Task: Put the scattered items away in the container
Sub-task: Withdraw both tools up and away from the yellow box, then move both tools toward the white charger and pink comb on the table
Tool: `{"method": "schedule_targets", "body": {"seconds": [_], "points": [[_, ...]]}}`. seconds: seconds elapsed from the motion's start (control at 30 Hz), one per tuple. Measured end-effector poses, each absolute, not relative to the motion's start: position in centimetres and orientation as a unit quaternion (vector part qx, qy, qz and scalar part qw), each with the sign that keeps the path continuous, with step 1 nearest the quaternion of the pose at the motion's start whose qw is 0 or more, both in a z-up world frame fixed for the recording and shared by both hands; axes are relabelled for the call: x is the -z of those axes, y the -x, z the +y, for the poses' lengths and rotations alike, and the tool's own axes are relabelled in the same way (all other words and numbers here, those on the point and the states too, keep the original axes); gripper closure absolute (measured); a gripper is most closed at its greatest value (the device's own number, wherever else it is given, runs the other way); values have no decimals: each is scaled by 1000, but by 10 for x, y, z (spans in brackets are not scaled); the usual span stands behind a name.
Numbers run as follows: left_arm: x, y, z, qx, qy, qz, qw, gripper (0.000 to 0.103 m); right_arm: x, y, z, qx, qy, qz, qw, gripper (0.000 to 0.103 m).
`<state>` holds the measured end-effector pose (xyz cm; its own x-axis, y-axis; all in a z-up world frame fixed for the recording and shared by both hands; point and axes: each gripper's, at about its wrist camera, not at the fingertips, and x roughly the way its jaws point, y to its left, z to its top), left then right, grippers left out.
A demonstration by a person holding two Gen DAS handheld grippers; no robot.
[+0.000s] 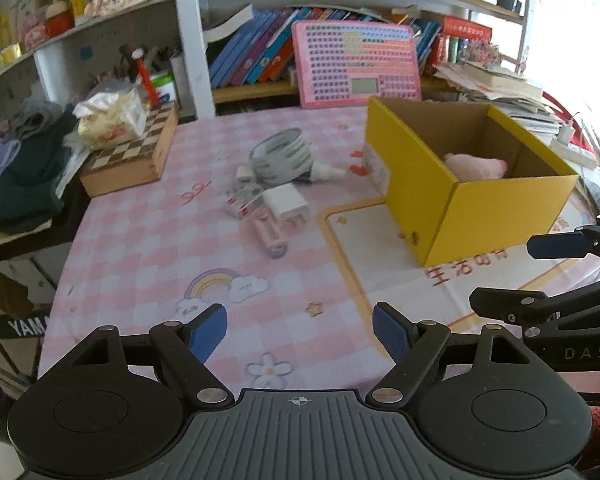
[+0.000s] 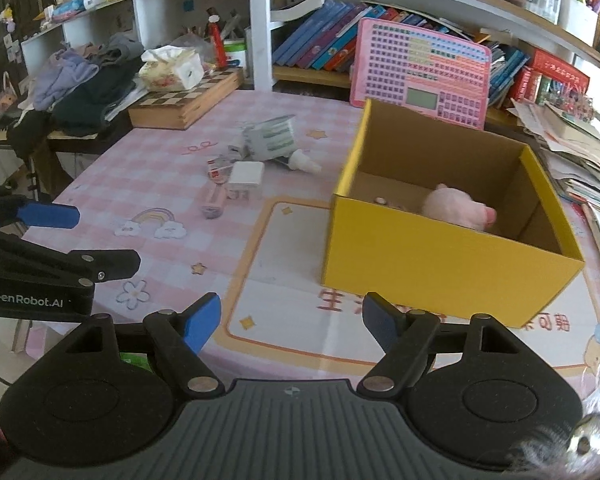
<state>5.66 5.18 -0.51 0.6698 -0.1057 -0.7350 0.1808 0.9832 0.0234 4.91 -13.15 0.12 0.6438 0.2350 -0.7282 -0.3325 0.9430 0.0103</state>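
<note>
A yellow cardboard box (image 1: 432, 184) (image 2: 440, 264) stands open on the pink checked tablecloth, with a pink plush toy (image 1: 476, 166) (image 2: 458, 208) inside. Left of the box lies a small heap: a grey striped roll (image 1: 282, 156) (image 2: 270, 140), a white dropper bottle (image 1: 326, 172) (image 2: 304, 162), a white charger plug (image 1: 286, 204) (image 2: 246, 176), a pink tube (image 1: 270, 234) (image 2: 214, 200) and a small red-and-white packet (image 1: 242, 202) (image 2: 218, 170). My left gripper (image 1: 300, 330) is open and empty over the near table edge. My right gripper (image 2: 292, 320) is open and empty, in front of the box.
A wooden chessboard box (image 1: 128, 160) (image 2: 188, 102) with a tissue pack on it sits at the back left beside piled clothes (image 2: 88, 80). A pink keyboard toy (image 1: 356, 64) (image 2: 420, 76) leans against the bookshelf behind the box. Stacked papers (image 1: 500, 88) lie at the right.
</note>
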Motion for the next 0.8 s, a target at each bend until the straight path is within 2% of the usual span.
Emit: {"method": "schedule_targets", "body": {"seconds": [0.57, 0.8], "points": [[13, -89, 115, 70, -48, 416, 905, 21, 11, -87, -68, -162, 61, 399, 900, 30], [16, -111, 129, 86, -51, 416, 904, 21, 14, -106, -51, -145, 64, 398, 904, 47]]}}
